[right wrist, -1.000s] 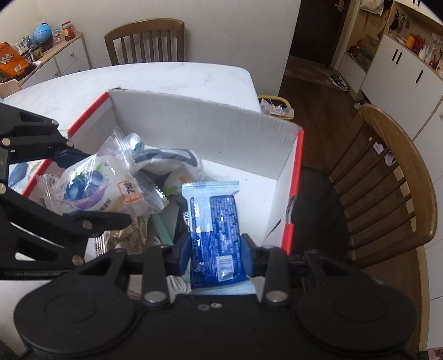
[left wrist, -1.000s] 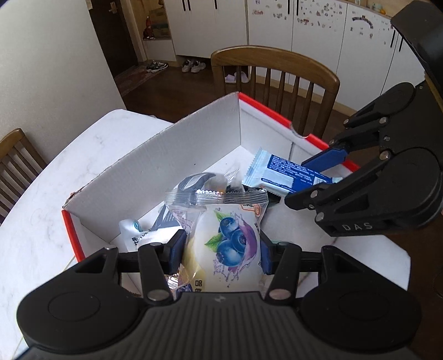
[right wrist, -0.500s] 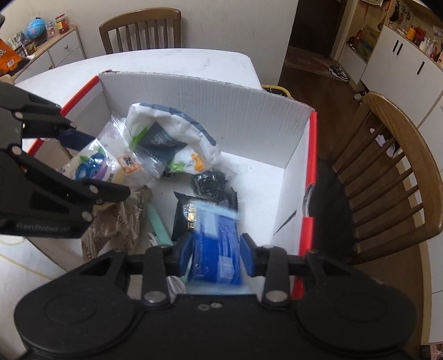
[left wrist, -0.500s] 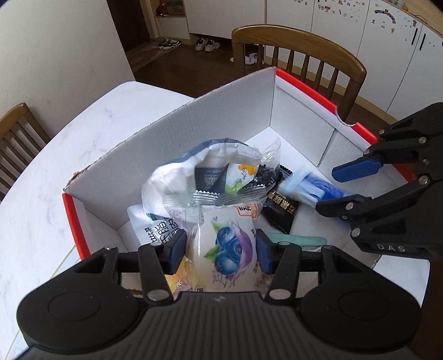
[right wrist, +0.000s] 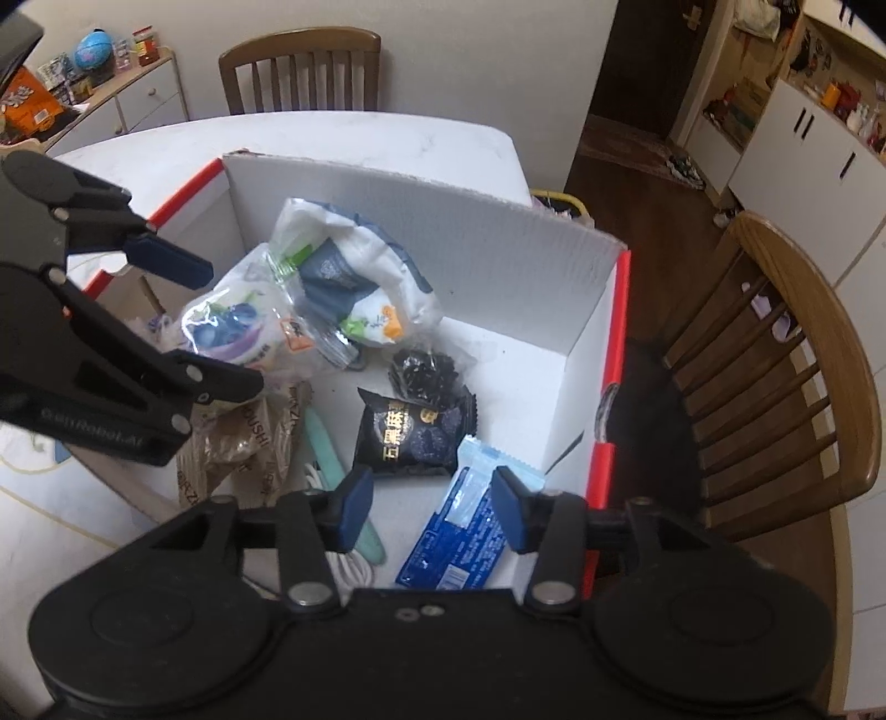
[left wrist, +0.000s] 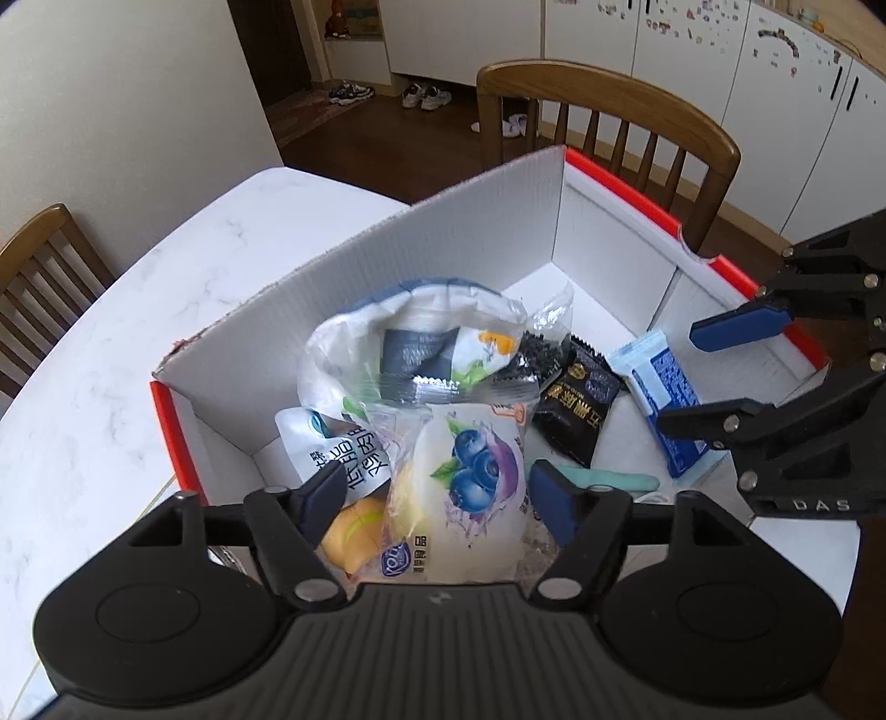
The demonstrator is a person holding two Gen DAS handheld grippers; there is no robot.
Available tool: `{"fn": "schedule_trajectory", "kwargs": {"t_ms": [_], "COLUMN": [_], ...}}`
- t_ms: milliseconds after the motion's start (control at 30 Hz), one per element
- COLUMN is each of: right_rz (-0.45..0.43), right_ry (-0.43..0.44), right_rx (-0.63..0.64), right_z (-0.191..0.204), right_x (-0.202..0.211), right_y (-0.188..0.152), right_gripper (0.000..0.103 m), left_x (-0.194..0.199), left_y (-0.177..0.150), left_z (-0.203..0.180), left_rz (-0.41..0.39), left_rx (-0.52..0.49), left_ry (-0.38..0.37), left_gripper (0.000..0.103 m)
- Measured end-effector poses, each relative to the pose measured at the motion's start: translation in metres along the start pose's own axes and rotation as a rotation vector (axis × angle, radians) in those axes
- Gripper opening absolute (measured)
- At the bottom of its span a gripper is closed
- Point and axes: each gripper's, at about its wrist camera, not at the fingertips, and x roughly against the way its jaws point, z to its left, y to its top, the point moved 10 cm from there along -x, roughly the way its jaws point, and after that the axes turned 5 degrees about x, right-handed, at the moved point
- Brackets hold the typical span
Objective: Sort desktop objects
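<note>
Left gripper (left wrist: 434, 490) jaws opening, pads clear of blueberry snack pouch (left wrist: 470, 493) lying in the red-edged cardboard box (left wrist: 443, 243). Right gripper (right wrist: 429, 507) opening over blue wafer packet (right wrist: 465, 531) on box floor. Both look light, crinkly, slippery; pinch sealed edges. Farther: black sesame packet (right wrist: 412, 437); "DAS", "GenRobot.AI" readable on grippers.

Soft daylight, mostly sharp, dim floor corners, strong fisheye bending at edges

Wooden chair (left wrist: 609, 105) stands at the table's far edge; second chair (left wrist: 39, 266) at left. Shoes (left wrist: 382, 94) lie on dark floor by white cabinets (left wrist: 692, 72). Sideboard (right wrist: 122, 94) carries a globe (right wrist: 94, 47) and jars
</note>
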Motion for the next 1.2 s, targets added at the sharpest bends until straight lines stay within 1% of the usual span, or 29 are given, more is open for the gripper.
{"fn": "schedule_trajectory", "kwargs": {"t_ms": [67, 167, 200, 400, 600, 767, 967, 1200], "right_rz": [-0.009, -0.026, -0.032, -0.062, -0.109, -0.150, -0.202, -0.256], "right_ry": [0.000, -0.001, 0.000, 0.006, 0.022, 0.027, 0.026, 0.013], "right_rx": [-0.002, -0.005, -0.005, -0.003, -0.021, -0.032, -0.070, -0.145], "right_z": [-0.001, -0.001, -0.001, 0.001, 0.008, 0.014, 0.018, 0.019], "right_x": [0.004, 0.010, 0.013, 0.028, 0.046, 0.061, 0.077, 0.090], "right_y": [0.001, 0.002, 0.002, 0.002, 0.005, 0.007, 0.009, 0.006], "right_gripper": [0.049, 0.056, 0.057, 0.057, 0.057, 0.058, 0.058, 0.058], "left_x": [0.004, 0.011, 0.013, 0.027, 0.041, 0.055, 0.073, 0.089], "left_y": [0.002, 0.003, 0.003, -0.001, -0.007, -0.012, -0.015, -0.025], "left_z": [0.001, 0.001, 0.002, 0.006, 0.009, 0.010, 0.013, 0.013], "left_rz": [-0.015, -0.029, -0.034, -0.055, -0.077, -0.112, -0.158, -0.184], "left_rx": [0.006, 0.012, 0.013, 0.039, 0.076, 0.105, 0.141, 0.170], "left_ry": [0.001, -0.006, -0.006, -0.016, -0.028, -0.017, -0.014, -0.016], "left_gripper": [0.080, 0.081, 0.081, 0.081, 0.082, 0.082, 0.082, 0.082]}}
